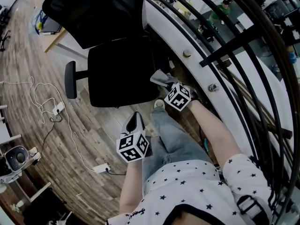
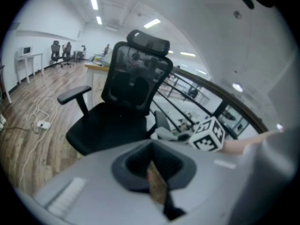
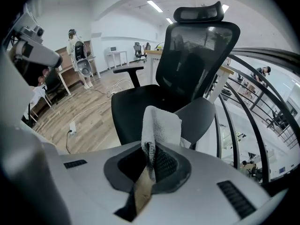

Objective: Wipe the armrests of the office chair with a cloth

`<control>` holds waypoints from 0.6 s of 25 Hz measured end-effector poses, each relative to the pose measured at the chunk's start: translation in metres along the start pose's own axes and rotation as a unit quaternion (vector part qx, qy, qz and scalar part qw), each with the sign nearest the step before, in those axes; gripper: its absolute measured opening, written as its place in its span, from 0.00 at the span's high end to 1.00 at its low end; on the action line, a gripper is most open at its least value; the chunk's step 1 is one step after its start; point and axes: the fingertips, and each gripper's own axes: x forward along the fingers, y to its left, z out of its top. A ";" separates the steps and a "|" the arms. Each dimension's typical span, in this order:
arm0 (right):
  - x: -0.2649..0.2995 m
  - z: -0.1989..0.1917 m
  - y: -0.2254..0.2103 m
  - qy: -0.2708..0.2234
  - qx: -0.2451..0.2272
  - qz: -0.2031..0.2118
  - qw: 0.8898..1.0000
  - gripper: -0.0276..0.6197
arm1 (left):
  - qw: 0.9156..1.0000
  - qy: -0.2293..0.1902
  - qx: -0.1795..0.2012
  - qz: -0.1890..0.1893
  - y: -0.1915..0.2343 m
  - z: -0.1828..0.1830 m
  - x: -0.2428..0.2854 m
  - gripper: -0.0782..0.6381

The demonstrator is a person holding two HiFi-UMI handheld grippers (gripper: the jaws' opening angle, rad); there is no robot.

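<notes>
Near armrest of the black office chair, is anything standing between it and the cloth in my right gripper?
Nothing visible does. The white textured cloth, clamped in the right gripper, sits directly in front of the near dark padded armrest, with nothing between them.

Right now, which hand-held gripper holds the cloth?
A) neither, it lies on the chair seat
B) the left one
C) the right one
C: the white cloth is pinched between the jaws of the right hand-held gripper, while the left hand-held gripper is shut on nothing.
</notes>
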 end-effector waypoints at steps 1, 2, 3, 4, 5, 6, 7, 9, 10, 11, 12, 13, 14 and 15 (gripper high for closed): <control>-0.001 0.001 0.001 -0.002 0.001 0.000 1.000 0.92 | 1.000 0.001 0.001 0.000 0.000 -0.002 -0.002 0.88; -0.003 0.001 0.002 -0.004 0.002 -0.002 1.000 0.92 | 1.000 0.002 0.002 0.000 0.000 -0.004 -0.003 0.88; -0.004 0.002 0.001 -0.006 0.003 -0.004 1.000 0.92 | 1.000 0.002 0.003 0.000 -0.001 -0.005 -0.004 0.88; -0.005 0.002 0.001 -0.007 0.003 -0.005 1.000 0.92 | 1.000 0.002 0.003 0.000 -0.001 -0.007 -0.005 0.88; -0.005 0.002 0.001 -0.007 0.003 -0.006 1.000 0.92 | 1.000 0.002 0.003 0.000 -0.001 -0.008 -0.006 0.88; -0.006 0.001 0.001 -0.007 0.002 -0.008 1.000 0.92 | 1.000 0.002 0.003 0.000 -0.001 -0.008 -0.007 0.88; -0.008 0.002 0.000 -0.008 0.002 -0.009 1.000 0.92 | 1.000 0.002 0.003 0.000 -0.002 -0.009 -0.008 0.88; -0.011 0.003 0.000 -0.011 0.004 -0.013 1.000 0.92 | 1.000 0.000 0.004 0.001 -0.002 -0.009 -0.010 0.88; -0.012 0.004 0.000 -0.013 0.006 -0.014 1.000 0.92 | 1.000 -0.001 0.004 0.001 -0.002 -0.009 -0.011 0.88; -0.014 0.005 0.000 -0.016 0.009 -0.016 1.000 0.92 | 1.000 -0.002 0.003 0.001 -0.002 -0.008 -0.011 0.88; -0.016 0.006 0.001 -0.020 0.011 -0.016 1.000 0.92 | 1.000 -0.003 0.002 0.001 -0.002 -0.008 -0.012 0.88; -0.019 0.008 0.001 -0.023 0.014 -0.017 0.999 0.92 | 1.000 -0.004 0.001 0.001 -0.001 -0.006 -0.012 0.88; -0.022 0.010 0.001 -0.028 0.015 -0.018 0.999 0.92 | 1.000 -0.005 0.000 0.001 -0.001 -0.005 -0.011 0.88; -0.025 0.013 0.000 -0.033 0.016 -0.020 0.999 0.92 | 1.000 -0.007 0.000 0.001 -0.001 -0.002 -0.011 0.88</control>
